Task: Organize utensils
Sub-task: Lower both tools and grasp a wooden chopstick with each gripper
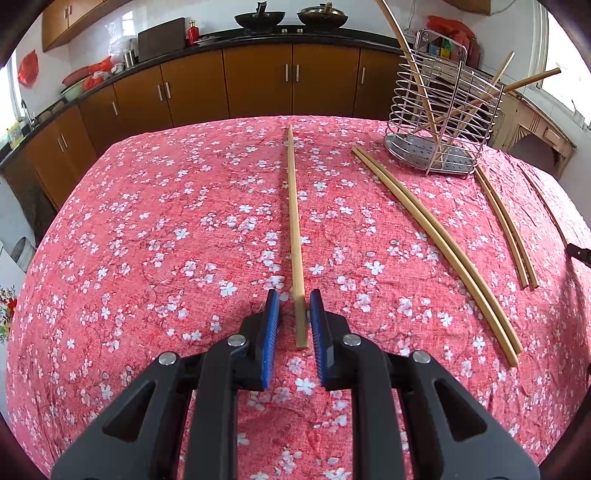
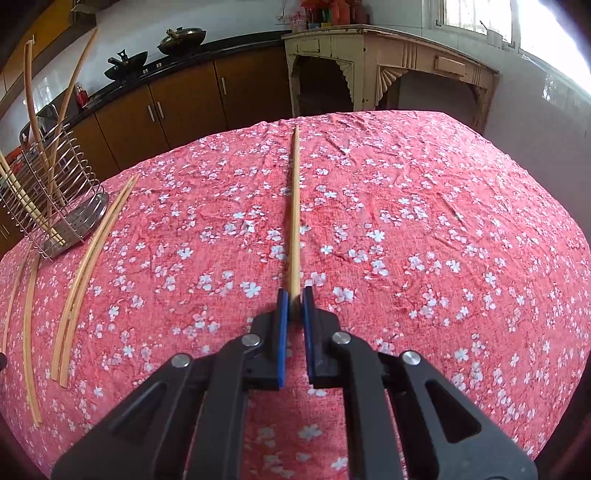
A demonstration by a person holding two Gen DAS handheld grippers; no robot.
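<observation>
Left gripper [image 1: 294, 314] fingers [image 1: 272, 314] parted narrowly, blue pads either side of a chopstick pair [image 1: 295, 236] lying flat on the floral tablecloth [image 1: 147, 240]; small gaps visible on both sides of the wood, no clamp. Near end of the pair reaching back between the pads, far end pointing away toward the brown cabinets [image 1: 258, 81].

Right gripper [image 2: 294, 304] fingers [image 2: 282, 317] drawn in tight on the near end of a single chopstick [image 2: 294, 206], pads pressed against it, stick running straight ahead over the cloth [image 2: 406, 221]. Raised or resting on the cloth: cannot tell.

Wire utensil rack [image 1: 439, 118] standing at the far right of the table in the left view, far left [image 2: 55, 206] in the right view, several chopsticks leaning inside. Two further pairs flat on the cloth between the grippers: a long pair [image 1: 436, 240] just in front of the rack, another pair [image 1: 506, 225] beside it. Two woks [image 1: 291, 16] on the back counter.
</observation>
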